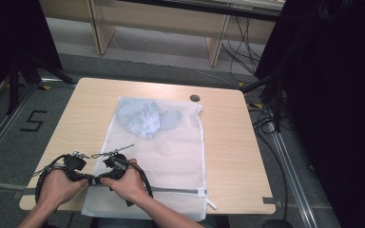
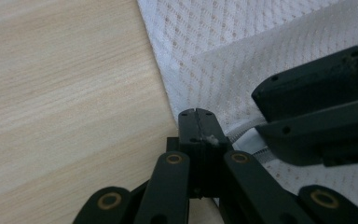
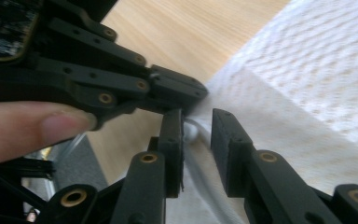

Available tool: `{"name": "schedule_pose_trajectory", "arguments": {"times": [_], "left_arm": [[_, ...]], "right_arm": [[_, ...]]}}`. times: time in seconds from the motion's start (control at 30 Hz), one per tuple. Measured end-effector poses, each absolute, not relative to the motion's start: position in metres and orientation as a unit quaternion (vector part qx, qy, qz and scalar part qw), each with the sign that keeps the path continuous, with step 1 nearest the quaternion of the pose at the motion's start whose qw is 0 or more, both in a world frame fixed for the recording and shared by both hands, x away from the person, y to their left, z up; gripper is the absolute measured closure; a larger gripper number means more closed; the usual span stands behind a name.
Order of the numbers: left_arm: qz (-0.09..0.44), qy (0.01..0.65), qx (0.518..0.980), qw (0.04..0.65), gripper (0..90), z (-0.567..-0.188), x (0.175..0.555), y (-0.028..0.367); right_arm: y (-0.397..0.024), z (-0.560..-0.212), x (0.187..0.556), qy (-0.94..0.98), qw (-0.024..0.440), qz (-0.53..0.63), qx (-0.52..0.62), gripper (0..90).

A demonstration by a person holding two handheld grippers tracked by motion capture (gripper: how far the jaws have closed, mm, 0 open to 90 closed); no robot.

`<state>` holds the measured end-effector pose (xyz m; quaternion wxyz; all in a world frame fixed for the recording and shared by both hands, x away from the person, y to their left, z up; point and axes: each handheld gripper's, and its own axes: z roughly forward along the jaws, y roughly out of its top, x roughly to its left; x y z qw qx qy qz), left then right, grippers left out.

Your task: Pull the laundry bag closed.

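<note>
Down at the near left corner of the white mesh laundry bag [image 1: 164, 142], both hands are bunched close together, and that's where the action is. The bag lies flat along the middle of the tabletop [image 1: 85, 109], its zippered end hanging toward the person, with a bluish-grey garment [image 1: 145, 118] tucked up inside at the far end, well away from the work. The left gripper [image 2: 196, 113] has its jaws clamped tight on the very corner of the bag, right where the zipper [image 1: 180, 191] begins; that looks like an anchor, pinning the fabric so the zip has something to pull against. The right gripper [image 3: 196, 135] sits just beside it, jaws standing apart with a gap between them, straddling the white zipper band and a small pale bit that may be the pull, though it's too blurred to be sure. Its pads press on nothing at this moment. From the high view the zipper line runs straight across the near edge and looks closed along its length.
</note>
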<state>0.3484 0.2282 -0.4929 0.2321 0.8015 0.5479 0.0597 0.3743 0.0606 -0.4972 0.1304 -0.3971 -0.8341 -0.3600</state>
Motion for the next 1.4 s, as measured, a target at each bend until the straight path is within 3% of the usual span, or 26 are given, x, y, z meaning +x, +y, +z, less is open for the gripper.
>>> {"name": "schedule_pose_trajectory", "arguments": {"times": [0.5,0.67,0.97,1.03,1.37,1.4], "left_arm": [[0.061,0.552,0.797,0.238,90.0,-0.494,0.348,0.229],[0.053,0.549,0.802,0.230,90.0,-0.492,0.348,0.230],[0.066,0.563,0.787,0.245,90.0,-0.494,0.347,0.226],[0.063,0.530,0.816,0.221,90.0,-0.491,0.350,0.230],[0.076,0.545,0.801,0.237,90.0,-0.494,0.348,0.225],[0.069,0.519,0.824,0.217,90.0,-0.491,0.349,0.228]], "right_arm": [[0.069,-0.502,0.376,-0.840,0.134,-0.365,-0.378,84.5],[0.072,-0.500,0.376,-0.849,0.127,-0.362,-0.364,81.2],[0.071,-0.503,0.373,-0.848,0.129,-0.360,-0.367,86.7],[0.070,-0.503,0.373,-0.847,0.129,-0.360,-0.369,86.8],[0.070,-0.497,0.368,-0.853,0.101,-0.352,-0.372,87.3],[0.070,-0.496,0.367,-0.849,0.103,-0.353,-0.379,87.3]]}}
